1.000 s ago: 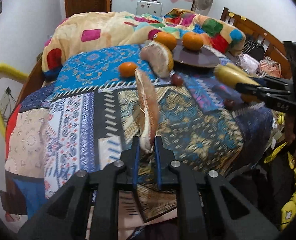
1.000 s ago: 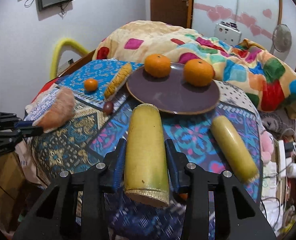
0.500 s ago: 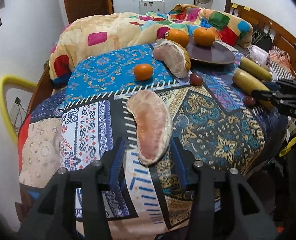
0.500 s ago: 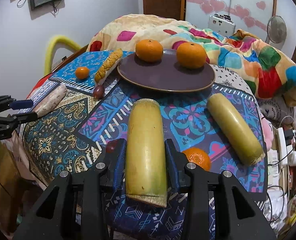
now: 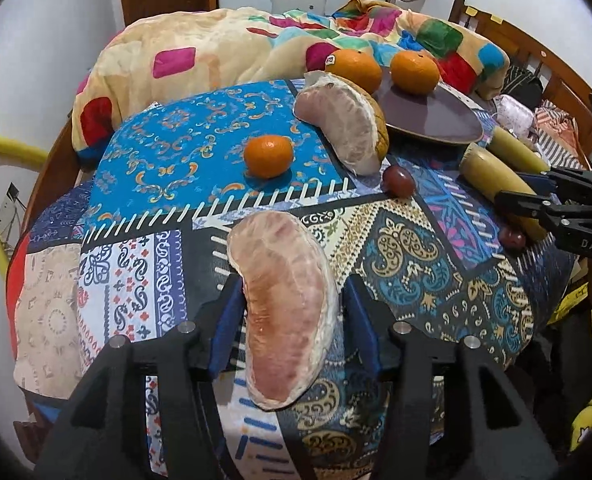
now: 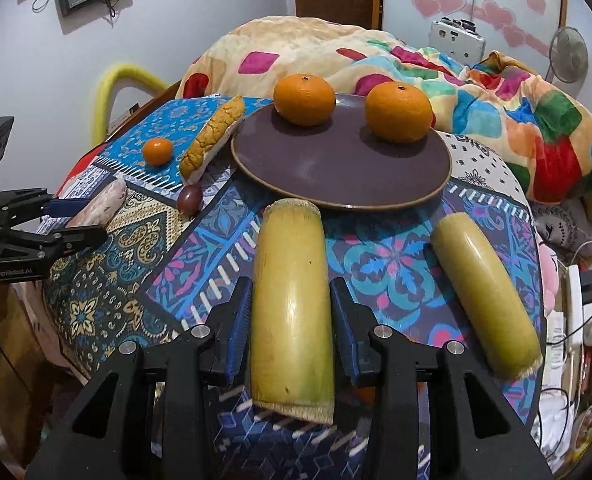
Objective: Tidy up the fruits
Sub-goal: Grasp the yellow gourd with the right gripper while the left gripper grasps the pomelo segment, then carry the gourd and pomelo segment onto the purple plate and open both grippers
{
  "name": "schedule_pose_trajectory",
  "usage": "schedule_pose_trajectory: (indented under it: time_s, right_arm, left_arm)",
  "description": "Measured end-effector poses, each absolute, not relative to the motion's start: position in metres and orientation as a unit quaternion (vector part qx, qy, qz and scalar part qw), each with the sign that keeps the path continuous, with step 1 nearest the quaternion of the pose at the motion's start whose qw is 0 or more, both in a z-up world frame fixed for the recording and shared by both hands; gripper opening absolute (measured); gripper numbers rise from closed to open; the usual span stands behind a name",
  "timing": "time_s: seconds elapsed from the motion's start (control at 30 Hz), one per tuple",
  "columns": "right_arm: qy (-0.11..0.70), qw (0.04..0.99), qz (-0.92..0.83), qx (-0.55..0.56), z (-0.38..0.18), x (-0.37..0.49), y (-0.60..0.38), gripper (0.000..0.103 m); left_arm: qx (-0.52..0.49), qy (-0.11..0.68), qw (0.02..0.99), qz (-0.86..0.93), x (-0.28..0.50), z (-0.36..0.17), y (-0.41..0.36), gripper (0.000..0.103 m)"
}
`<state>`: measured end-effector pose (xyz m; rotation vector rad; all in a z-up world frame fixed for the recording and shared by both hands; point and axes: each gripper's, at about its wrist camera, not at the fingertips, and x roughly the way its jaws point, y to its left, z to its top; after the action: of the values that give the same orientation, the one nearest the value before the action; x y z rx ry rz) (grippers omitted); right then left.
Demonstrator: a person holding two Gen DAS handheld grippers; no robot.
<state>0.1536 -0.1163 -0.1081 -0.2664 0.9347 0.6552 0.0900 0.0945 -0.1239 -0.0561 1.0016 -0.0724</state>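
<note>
A peeled pink pomelo segment (image 5: 288, 312) lies flat on the patterned cloth between the fingers of my left gripper (image 5: 292, 304), which stands open around it. My right gripper (image 6: 292, 312) is shut on a yellow-green cane piece (image 6: 292, 300) that points at the purple plate (image 6: 335, 168). Two oranges (image 6: 304, 99) (image 6: 399, 112) sit on the plate's far side. A second pomelo segment with rind (image 5: 343, 128) leans by the plate's left rim. A small mandarin (image 5: 268, 156) and a dark red fruit (image 5: 399, 181) lie near it.
Another cane piece (image 6: 483, 296) lies right of the held one. A second dark red fruit (image 5: 511, 238) sits under the right gripper's fingers. A bunched colourful blanket (image 6: 495, 92) rises behind the plate. The cloth drops off at the near edge.
My left gripper has opened and let go of the pomelo segment, which went from upright in the jaws to flat on the cloth. The right gripper keeps the cane piece.
</note>
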Motion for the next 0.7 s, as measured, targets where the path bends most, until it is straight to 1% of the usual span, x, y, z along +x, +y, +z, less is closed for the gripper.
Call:
schedule_pose_trajectory:
  time_s: [0.07, 0.17, 0.33, 0.43, 0.7]
  right_arm:
    - [0.442, 0.832, 0.311, -0.125, -0.109, 0.157, -0.114, 0.036]
    - [0.435, 0.835, 0.312, -0.129, -0.112, 0.161, -0.109, 0.036]
    - [0.427, 0.839, 0.311, -0.132, -0.113, 0.161, -0.106, 0.036]
    - [0.421, 0.845, 0.309, -0.119, -0.109, 0.159, -0.111, 0.036]
    - [0.391, 0.864, 0.304, -0.091, -0.084, 0.15, -0.129, 0.036]
  left_arm:
    - [-0.027, 0.474, 0.879, -0.032, 0.09, -0.124, 0.096, 0.046]
    - [-0.035, 0.467, 0.883, -0.031, 0.088, -0.124, 0.099, 0.045]
    - [-0.016, 0.461, 0.887, -0.024, 0.088, -0.123, 0.093, 0.044]
    - [-0.024, 0.452, 0.891, -0.025, 0.087, -0.117, 0.092, 0.044]
    - [-0.016, 0.4, 0.916, -0.029, 0.083, -0.079, 0.073, 0.043]
